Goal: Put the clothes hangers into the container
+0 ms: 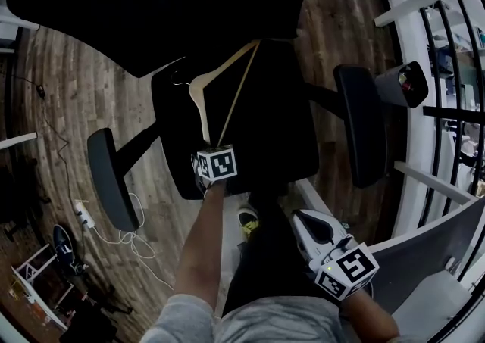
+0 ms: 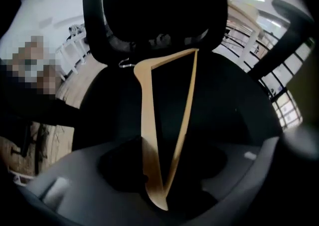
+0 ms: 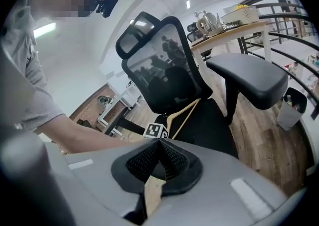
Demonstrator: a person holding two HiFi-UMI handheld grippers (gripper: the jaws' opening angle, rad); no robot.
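While one wooden hanger lies flat on the seat of the one black office chair (hook toward the backrest), two armrests flank it above the wood floor. Of the two tongs, the left tongs straddle the hanger's near tip; whether they pinch it I cannot tell. Well apart from the hanger, the right tongs are clenched on nothing.

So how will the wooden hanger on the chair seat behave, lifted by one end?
Light wooden triangular clothes hanger looks rigid: straight arms, no sag. With its corner between the left gripper fingers, it'll probably pivot or swing. Its metal hook might snag the black chair seat.
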